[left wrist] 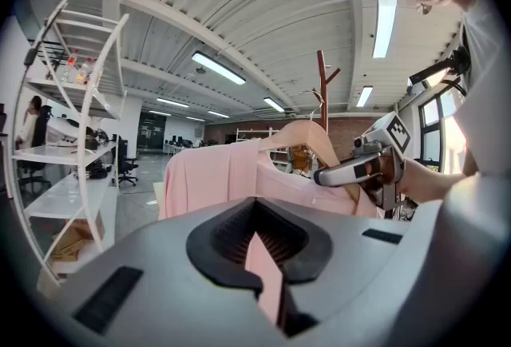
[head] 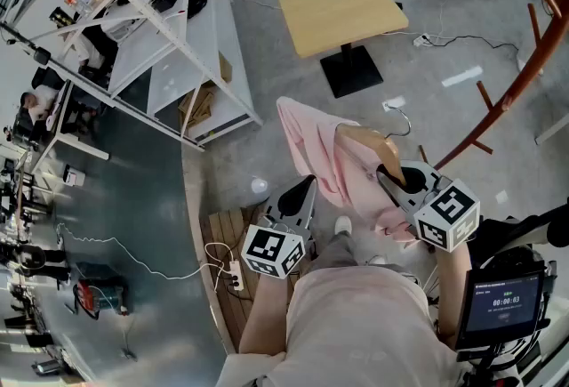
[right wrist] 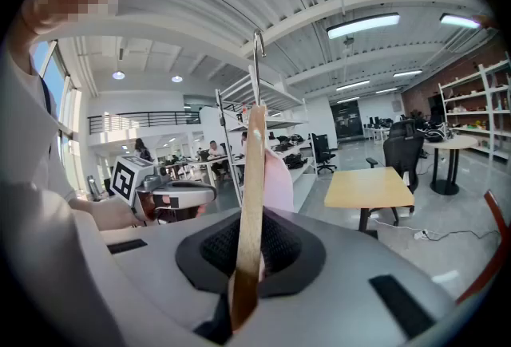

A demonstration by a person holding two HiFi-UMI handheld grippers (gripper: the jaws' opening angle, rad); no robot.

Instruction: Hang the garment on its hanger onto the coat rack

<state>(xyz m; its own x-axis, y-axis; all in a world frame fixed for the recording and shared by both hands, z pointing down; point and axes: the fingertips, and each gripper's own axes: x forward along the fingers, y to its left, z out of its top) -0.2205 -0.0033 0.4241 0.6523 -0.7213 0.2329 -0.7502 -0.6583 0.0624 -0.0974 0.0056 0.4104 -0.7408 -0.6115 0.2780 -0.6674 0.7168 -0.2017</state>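
Pink cloth fills the middle of your head view: the garment [head: 307, 149] is draped over a wooden hanger [head: 366, 143] and held up in the air just above both grippers. From that view you see only the backs of your left gripper [head: 307, 185] and right gripper [head: 386, 173], each pointing up into the fabric, and you cannot read either grip there. Your left gripper view settles the first one: its jaws are nearly together, pinching a thin fold of the pink cloth, with the rest of the garment spread across the centre of that frame. Which edge of the garment the fold belongs to is hard to make out. Your right gripper view settles the other: its jaws are clamped on the hanger, which shows edge-on there as a narrow wooden strip rising from the lower centre. The metal hook [head: 402, 120] stands against the ceiling at the top of that strip. The coat rack [head: 511, 92] appears in the head view only as reddish-brown arms sweeping along the right side, cut off by the frame edge. Your left gripper view shows its upright post and pegs beyond the hanger, right of centre. The hook stands apart from the rack. In the head view the marker cube on your right gripper hides the garment's lower part. A pale-topped desk [head: 342, 10] sits at the upper centre, and white shelving [head: 178, 47] runs down the upper left.
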